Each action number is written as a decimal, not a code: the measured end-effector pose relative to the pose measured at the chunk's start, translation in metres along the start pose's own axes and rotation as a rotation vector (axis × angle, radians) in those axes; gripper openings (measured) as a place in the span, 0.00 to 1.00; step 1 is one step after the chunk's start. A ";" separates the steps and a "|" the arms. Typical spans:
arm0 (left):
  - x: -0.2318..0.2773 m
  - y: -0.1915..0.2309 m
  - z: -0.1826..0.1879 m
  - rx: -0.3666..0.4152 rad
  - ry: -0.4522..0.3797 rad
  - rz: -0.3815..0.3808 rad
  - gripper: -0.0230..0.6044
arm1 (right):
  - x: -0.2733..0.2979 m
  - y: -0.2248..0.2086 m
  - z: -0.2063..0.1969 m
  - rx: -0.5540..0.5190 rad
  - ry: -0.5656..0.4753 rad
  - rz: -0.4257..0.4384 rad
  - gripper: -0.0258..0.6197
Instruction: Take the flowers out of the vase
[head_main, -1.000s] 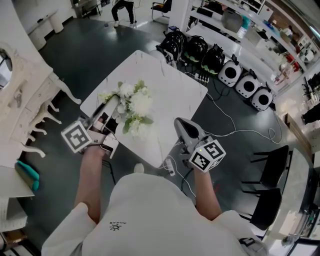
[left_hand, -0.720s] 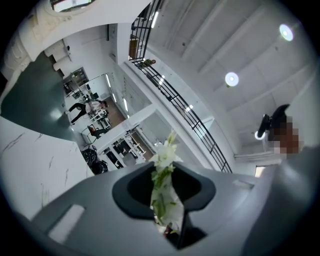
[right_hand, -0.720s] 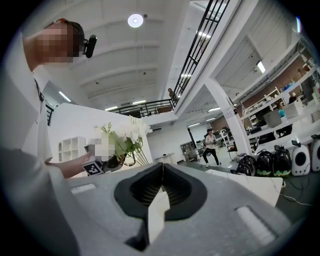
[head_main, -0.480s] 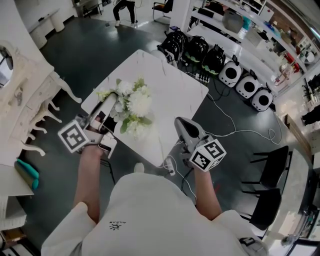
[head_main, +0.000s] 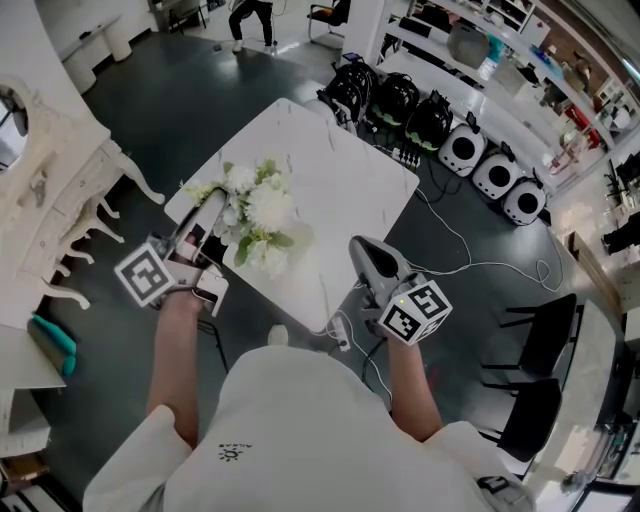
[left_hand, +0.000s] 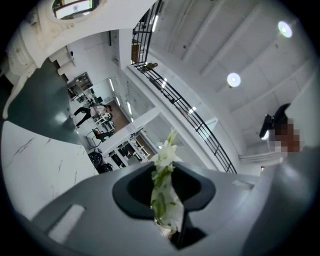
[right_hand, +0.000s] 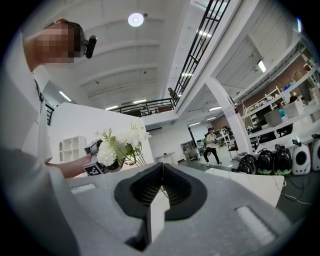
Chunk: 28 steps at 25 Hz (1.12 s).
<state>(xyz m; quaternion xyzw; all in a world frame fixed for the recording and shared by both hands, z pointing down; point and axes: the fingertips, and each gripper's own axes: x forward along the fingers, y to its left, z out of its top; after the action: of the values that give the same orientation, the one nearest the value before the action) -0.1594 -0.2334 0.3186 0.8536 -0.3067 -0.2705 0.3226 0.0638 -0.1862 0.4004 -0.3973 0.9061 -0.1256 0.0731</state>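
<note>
Left gripper: fingers pinching the white flowers, held above the white counter. Right gripper: fingers pressed together, empty, at the counter's near edge. Ornate white furniture stands just left; black bags lie beyond.

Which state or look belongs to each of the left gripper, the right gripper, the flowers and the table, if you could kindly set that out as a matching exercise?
Column one:
1. left gripper
2. right gripper
3. flowers
4. table

Column two:
A. jaws together, nothing between them
B. white marbled top
C. white with green leaves, lifted in the air
D. closed on the flowers

Pairs: 1-D, 2-A, 3-C, 4-B.
</note>
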 end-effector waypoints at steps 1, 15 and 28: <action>-0.002 0.003 -0.002 -0.004 0.000 0.008 0.16 | 0.000 0.000 -0.001 0.002 0.002 0.000 0.04; -0.019 0.052 -0.028 -0.037 0.023 0.101 0.16 | 0.006 -0.001 -0.006 0.017 0.022 -0.001 0.04; -0.038 0.092 -0.054 -0.079 0.049 0.191 0.15 | 0.009 -0.005 -0.013 0.023 0.036 -0.007 0.04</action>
<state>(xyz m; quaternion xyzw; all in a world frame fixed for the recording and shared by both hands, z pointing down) -0.1815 -0.2415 0.4292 0.8134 -0.3678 -0.2297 0.3878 0.0576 -0.1938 0.4142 -0.3970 0.9045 -0.1434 0.0609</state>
